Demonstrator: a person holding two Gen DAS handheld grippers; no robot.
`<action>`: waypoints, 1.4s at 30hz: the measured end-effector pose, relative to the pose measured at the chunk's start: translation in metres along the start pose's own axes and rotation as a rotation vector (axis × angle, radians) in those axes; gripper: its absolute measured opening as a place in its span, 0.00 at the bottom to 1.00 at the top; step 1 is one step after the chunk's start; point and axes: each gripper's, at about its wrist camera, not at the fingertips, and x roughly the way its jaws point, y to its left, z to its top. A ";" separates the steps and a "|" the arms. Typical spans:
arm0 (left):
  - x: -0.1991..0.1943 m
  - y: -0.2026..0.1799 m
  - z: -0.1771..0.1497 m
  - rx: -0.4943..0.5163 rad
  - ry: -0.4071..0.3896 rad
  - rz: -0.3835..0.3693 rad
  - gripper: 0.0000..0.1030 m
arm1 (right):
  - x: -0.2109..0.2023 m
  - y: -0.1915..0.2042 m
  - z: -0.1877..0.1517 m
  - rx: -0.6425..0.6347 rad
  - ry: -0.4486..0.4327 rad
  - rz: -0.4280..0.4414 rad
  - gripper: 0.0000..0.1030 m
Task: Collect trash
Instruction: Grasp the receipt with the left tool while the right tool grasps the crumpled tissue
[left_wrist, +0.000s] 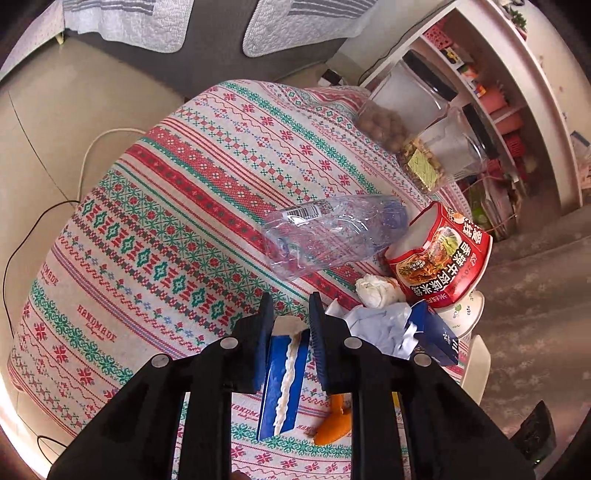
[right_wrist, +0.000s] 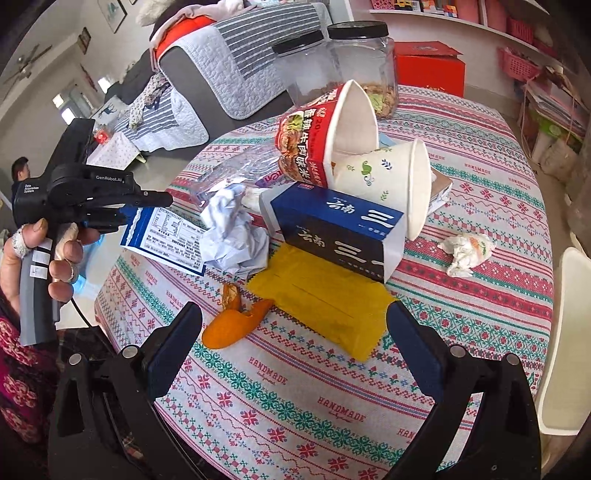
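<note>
The left gripper (left_wrist: 288, 314) has its fingers clenched on a blue wrapper (left_wrist: 282, 380), lifted clear at the worktop's (right_wrist: 332, 406) edge: pickup done, a bin comes next. The right gripper (right_wrist: 291, 354), fingers released, hovers near the orange peel (right_wrist: 231, 326).

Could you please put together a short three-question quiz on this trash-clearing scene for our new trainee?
1. True or false: the left gripper is shut on the blue-and-white wrapper.
2. Which lies nearest the orange peel? A) yellow packet B) paper cup C) glass jar
3. Fill in: the right gripper is ____.

Key: 1 true; 2 A; 3 open, holding nothing.
</note>
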 end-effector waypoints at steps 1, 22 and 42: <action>0.000 0.003 -0.001 -0.001 0.005 0.004 0.21 | -0.001 0.003 -0.001 -0.008 -0.001 0.000 0.93; 0.031 0.023 -0.035 -0.064 0.255 -0.087 0.33 | 0.004 0.008 0.000 0.008 0.018 -0.012 0.93; -0.047 0.022 -0.026 0.020 -0.035 -0.126 0.15 | 0.060 0.075 0.045 -0.197 -0.026 -0.130 0.64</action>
